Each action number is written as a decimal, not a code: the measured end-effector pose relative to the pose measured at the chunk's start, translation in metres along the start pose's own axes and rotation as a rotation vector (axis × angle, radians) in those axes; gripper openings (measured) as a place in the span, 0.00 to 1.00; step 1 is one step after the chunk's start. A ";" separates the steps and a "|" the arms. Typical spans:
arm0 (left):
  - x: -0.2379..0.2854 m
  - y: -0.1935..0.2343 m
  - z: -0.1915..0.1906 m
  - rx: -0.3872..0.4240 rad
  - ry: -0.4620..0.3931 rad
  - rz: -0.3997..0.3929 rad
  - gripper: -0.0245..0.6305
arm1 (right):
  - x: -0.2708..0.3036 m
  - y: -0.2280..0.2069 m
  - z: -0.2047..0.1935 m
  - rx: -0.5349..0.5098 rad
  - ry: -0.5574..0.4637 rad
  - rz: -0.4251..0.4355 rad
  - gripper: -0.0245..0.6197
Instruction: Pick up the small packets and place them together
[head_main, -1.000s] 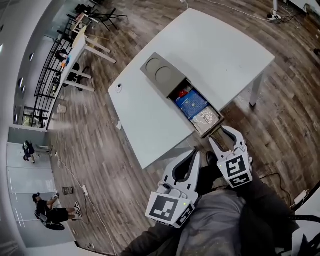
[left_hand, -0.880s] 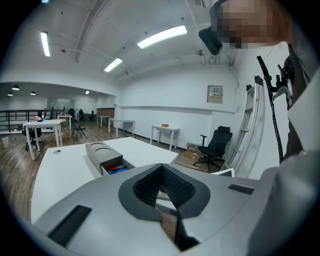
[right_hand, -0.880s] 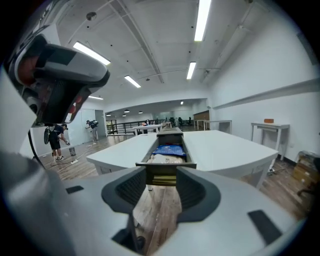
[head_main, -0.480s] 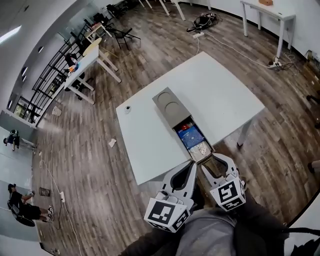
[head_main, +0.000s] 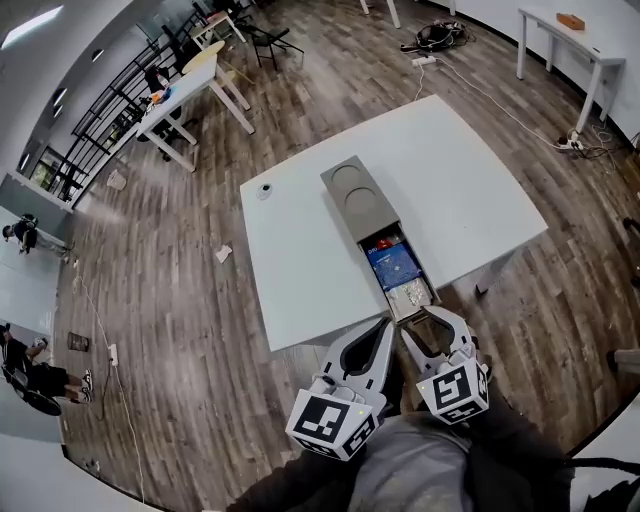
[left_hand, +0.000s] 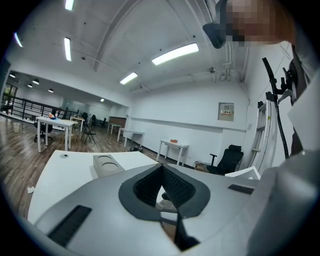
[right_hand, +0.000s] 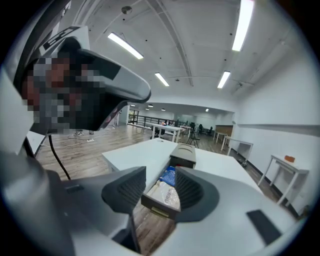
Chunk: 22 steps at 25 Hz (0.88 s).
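A long grey box (head_main: 352, 190) lies on the white table (head_main: 300, 260), its near end at the table's edge. Its open part holds a red packet (head_main: 378, 243), a blue packet (head_main: 393, 265) and a whitish packet (head_main: 413, 295). My right gripper (head_main: 435, 322) hovers just short of that end, open and holding nothing. In the right gripper view the whitish packet (right_hand: 167, 192) and blue packet (right_hand: 169, 176) show between its jaws. My left gripper (head_main: 380, 330) hangs beside it off the table edge. Its jaws meet at the tips (left_hand: 161, 167), empty.
A small round object (head_main: 265, 188) sits near the table's far-left corner. The box's far half has a lid with two round recesses (left_hand: 106, 164). Wood floor surrounds the table, with a scrap (head_main: 223, 255), cables (head_main: 435, 35) and other desks (head_main: 195, 85) further off.
Both grippers have risen and the right one has rolled. The head view has swung, so the table sits more centrally. The box and packets have not moved on the table.
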<state>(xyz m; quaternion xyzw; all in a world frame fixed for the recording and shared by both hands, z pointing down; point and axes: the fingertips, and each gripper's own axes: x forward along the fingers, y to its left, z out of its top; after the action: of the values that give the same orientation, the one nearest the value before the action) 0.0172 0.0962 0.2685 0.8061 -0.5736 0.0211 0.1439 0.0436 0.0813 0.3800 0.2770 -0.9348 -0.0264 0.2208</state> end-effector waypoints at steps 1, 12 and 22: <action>0.002 0.006 0.001 -0.003 -0.001 0.004 0.04 | 0.006 -0.001 0.001 -0.013 0.004 0.000 0.31; 0.056 0.083 0.013 -0.071 -0.003 0.010 0.04 | 0.087 -0.030 -0.019 -0.216 0.214 0.028 0.31; 0.101 0.139 0.006 -0.142 0.044 -0.010 0.04 | 0.140 -0.027 -0.054 -0.246 0.443 0.203 0.46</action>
<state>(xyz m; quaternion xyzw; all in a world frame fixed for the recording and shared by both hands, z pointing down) -0.0786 -0.0398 0.3112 0.7961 -0.5663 -0.0024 0.2134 -0.0244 -0.0115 0.4793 0.1521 -0.8764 -0.0560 0.4535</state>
